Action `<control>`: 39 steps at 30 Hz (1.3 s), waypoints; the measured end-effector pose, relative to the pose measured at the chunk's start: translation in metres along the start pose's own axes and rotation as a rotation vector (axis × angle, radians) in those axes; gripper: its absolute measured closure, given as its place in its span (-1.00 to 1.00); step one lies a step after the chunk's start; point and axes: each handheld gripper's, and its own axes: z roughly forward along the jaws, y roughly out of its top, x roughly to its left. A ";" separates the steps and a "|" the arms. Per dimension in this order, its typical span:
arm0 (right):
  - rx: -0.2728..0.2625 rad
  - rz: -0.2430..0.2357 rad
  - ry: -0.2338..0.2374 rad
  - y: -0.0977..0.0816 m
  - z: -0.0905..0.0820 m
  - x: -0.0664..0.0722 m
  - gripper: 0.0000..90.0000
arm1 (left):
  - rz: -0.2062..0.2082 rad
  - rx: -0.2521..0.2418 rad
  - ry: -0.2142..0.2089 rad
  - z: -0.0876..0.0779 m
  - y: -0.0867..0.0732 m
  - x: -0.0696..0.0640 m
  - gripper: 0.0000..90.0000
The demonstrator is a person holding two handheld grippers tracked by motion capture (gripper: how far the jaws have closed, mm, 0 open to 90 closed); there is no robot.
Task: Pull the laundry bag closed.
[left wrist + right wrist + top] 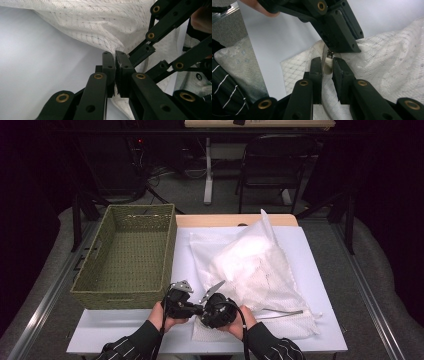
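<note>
A white mesh laundry bag (250, 265) lies rumpled on the white tabletop (312, 255). Both grippers meet at its near left corner. My left gripper (194, 308) is shut on a fold of the bag's fabric (100, 25), with the cloth pinched between its jaws (115, 71). My right gripper (206, 312) faces it from the right. In the right gripper view its jaws (327, 67) close on a small white zipper pull (327, 63) at the bag's seam (392, 62). The left gripper's fingers (342, 32) clamp the cloth just beyond the pull.
An empty green woven basket (172, 250) stands on the table's left side, close beside the bag. A thin grey cord (285, 312) lies across the bag's near edge. A black chair (272, 160) and a white table leg (208, 170) stand beyond the far edge.
</note>
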 end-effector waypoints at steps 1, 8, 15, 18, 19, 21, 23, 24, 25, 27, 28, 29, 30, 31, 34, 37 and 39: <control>0.002 0.000 0.000 0.000 0.001 0.000 0.73 | -0.001 0.000 0.001 0.000 0.000 0.000 0.93; -0.011 0.034 -0.007 -0.003 0.007 0.000 0.79 | -0.007 -0.003 0.001 -0.001 0.000 -0.001 0.93; -0.012 0.037 -0.005 -0.002 0.004 0.000 0.81 | -0.016 -0.013 0.015 -0.003 -0.001 -0.002 0.93; -0.013 0.036 -0.011 -0.001 0.002 0.000 0.81 | -0.017 -0.014 0.011 -0.004 -0.001 -0.001 0.93; -0.012 0.034 -0.012 0.000 0.001 0.000 0.81 | -0.018 -0.015 0.005 -0.004 -0.001 -0.001 0.93; -0.011 0.035 -0.014 0.000 0.001 0.000 0.82 | -0.021 -0.013 0.002 -0.004 -0.001 -0.002 0.92; -0.007 0.038 -0.014 -0.001 0.001 0.000 0.82 | -0.021 -0.008 0.011 -0.003 -0.001 -0.002 0.92; -0.006 0.036 -0.014 0.000 0.001 0.000 0.82 | -0.024 -0.010 0.010 -0.003 -0.001 -0.002 0.92; -0.009 0.030 -0.013 0.000 0.002 0.000 0.82 | -0.023 -0.010 -0.001 -0.004 -0.001 -0.002 0.92; -0.013 0.029 -0.004 0.000 0.001 -0.001 0.81 | -0.033 -0.018 0.003 -0.004 -0.002 -0.002 0.92; -0.016 0.028 0.003 0.000 0.001 -0.001 0.81 | -0.033 -0.018 0.003 -0.004 -0.002 -0.002 0.92; -0.016 0.033 0.006 -0.001 0.001 -0.002 0.80 | -0.035 -0.022 0.003 -0.004 -0.002 -0.002 0.92; -0.020 0.036 0.007 -0.001 0.002 -0.002 0.80 | -0.034 -0.020 0.005 -0.005 -0.002 -0.002 0.92; -0.021 0.033 0.013 -0.001 0.002 -0.003 0.79 | -0.035 -0.021 0.003 -0.005 -0.002 -0.001 0.92; -0.025 0.036 0.016 -0.001 0.003 -0.003 0.79 | -0.035 -0.022 0.002 -0.005 -0.002 -0.002 0.93; -0.020 0.036 0.020 -0.001 0.004 -0.004 0.80 | -0.035 -0.020 -0.003 -0.004 -0.002 -0.002 0.93; -0.015 0.041 0.020 -0.001 0.004 -0.004 0.82 | -0.029 -0.017 -0.004 -0.004 -0.002 -0.002 0.92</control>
